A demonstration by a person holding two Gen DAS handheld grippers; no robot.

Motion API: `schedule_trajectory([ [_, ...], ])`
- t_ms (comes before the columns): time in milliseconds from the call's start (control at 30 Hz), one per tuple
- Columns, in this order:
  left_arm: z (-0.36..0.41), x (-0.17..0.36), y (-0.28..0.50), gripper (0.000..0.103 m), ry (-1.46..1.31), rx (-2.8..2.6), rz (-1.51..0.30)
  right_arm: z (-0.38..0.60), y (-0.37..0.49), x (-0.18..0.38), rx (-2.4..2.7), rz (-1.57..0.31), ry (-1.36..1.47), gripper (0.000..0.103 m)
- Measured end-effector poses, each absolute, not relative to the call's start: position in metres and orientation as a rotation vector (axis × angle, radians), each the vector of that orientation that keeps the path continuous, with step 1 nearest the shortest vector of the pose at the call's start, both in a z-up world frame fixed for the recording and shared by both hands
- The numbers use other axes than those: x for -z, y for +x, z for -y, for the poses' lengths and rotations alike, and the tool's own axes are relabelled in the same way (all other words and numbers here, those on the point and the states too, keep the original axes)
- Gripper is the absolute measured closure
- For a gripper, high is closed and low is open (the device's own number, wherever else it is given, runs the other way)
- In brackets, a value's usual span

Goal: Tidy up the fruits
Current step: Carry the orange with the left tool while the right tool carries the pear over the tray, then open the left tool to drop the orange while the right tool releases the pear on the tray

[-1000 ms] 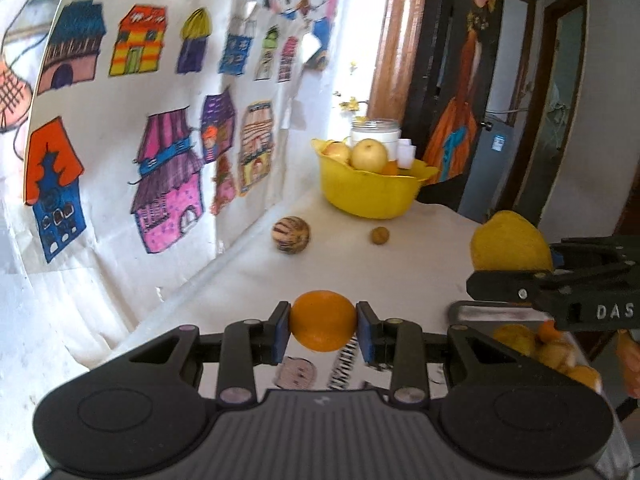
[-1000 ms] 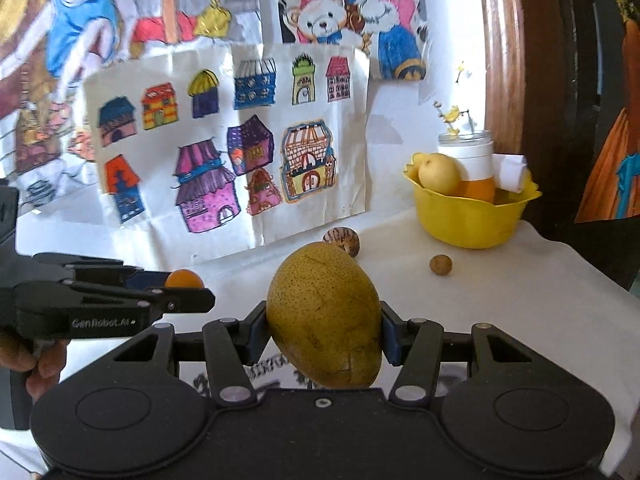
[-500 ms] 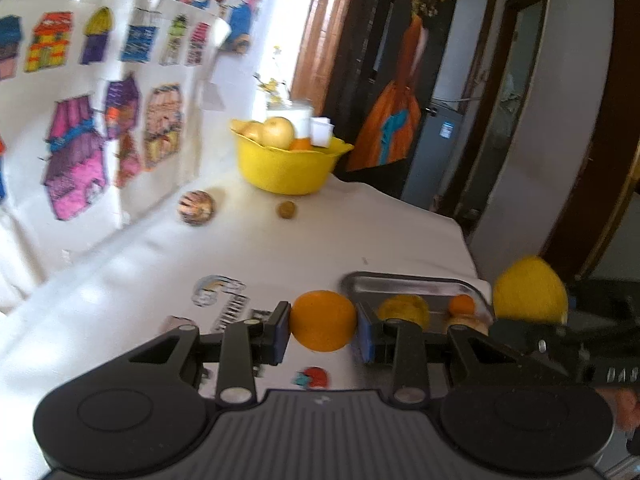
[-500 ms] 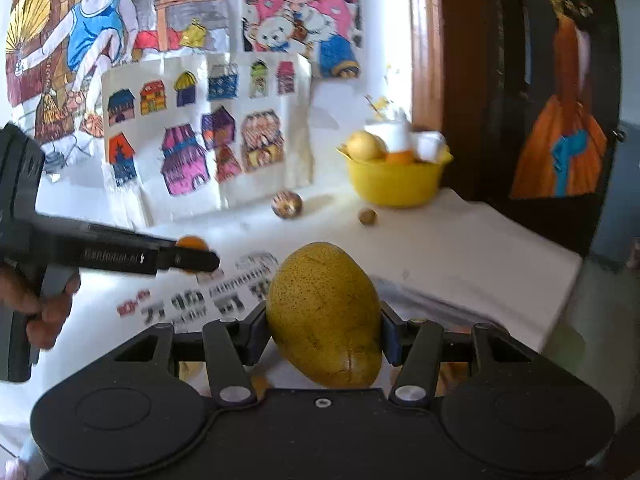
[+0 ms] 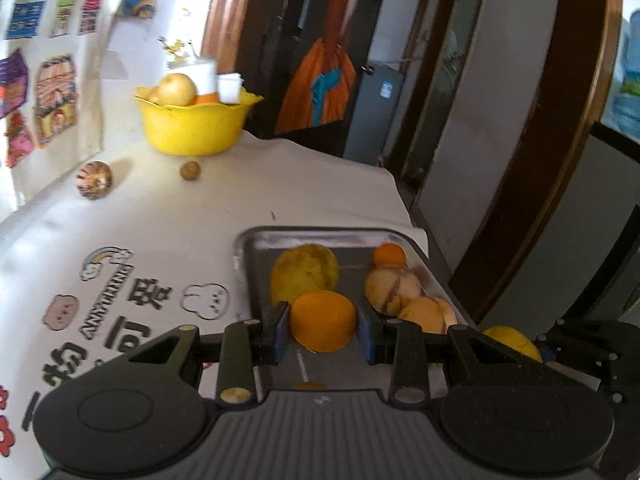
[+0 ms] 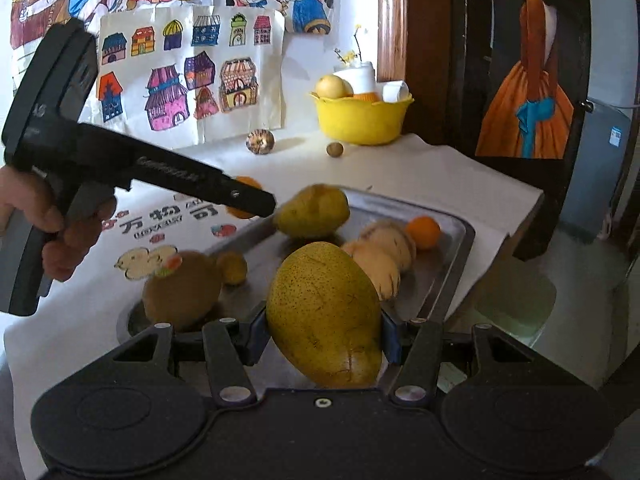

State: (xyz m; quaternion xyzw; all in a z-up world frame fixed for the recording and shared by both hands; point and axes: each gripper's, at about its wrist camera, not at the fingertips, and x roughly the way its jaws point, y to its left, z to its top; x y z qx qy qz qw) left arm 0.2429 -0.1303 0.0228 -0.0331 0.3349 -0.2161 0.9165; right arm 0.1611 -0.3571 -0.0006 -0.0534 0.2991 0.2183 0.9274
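Observation:
My left gripper is shut on an orange and hangs over the near end of a metal tray. My right gripper is shut on a big yellow-green mango, also above the tray. Several fruits lie in the tray: a pear, a small orange, pale striped fruits and a brown kiwi. In the right wrist view the left gripper reaches in from the left, held by a hand. The mango shows at the lower right of the left wrist view.
A yellow bowl with a pear and white cups stands at the table's far end by the wall. A striped round fruit and a small brown one lie in front of it. The table edge drops off right of the tray.
Both grippers have swung right and down from facing the poster wall to over the tray. The orange and the mango stay gripped.

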Motion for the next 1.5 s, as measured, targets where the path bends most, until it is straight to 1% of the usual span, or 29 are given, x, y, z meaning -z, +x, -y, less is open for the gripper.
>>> schedule_trajectory([
  [367,0.158,-0.004,0.257,0.065,0.012,0.482,-0.772,0.347,0.154,0.016,-0.383,-0.623,-0.108,0.047],
  [567,0.158,-0.001,0.262,0.065,0.042,0.476,-0.791,0.337,0.154,0.020,-0.375,-0.642,-0.126,0.047],
  [833,0.160,0.007,0.265,0.065,0.067,0.466,-0.828,0.334,0.153,0.024,-0.351,-0.622,-0.123,0.047],
  [1367,0.157,0.007,0.267,0.065,0.049,0.451,-0.852,0.340,0.147,0.025,-0.335,-0.596,-0.061,0.046],
  [1400,0.157,0.007,0.266,0.064,0.049,0.446,-0.851,0.340,0.147,0.025,-0.334,-0.594,-0.061,0.046],
  [1467,0.156,0.006,0.265,0.053,0.043,0.441,-0.842,0.340,0.147,0.026,-0.331,-0.594,-0.062,0.044],
  [1500,0.155,0.005,0.264,0.050,0.041,0.435,-0.836,0.341,0.146,0.026,-0.329,-0.593,-0.061,0.044],
])
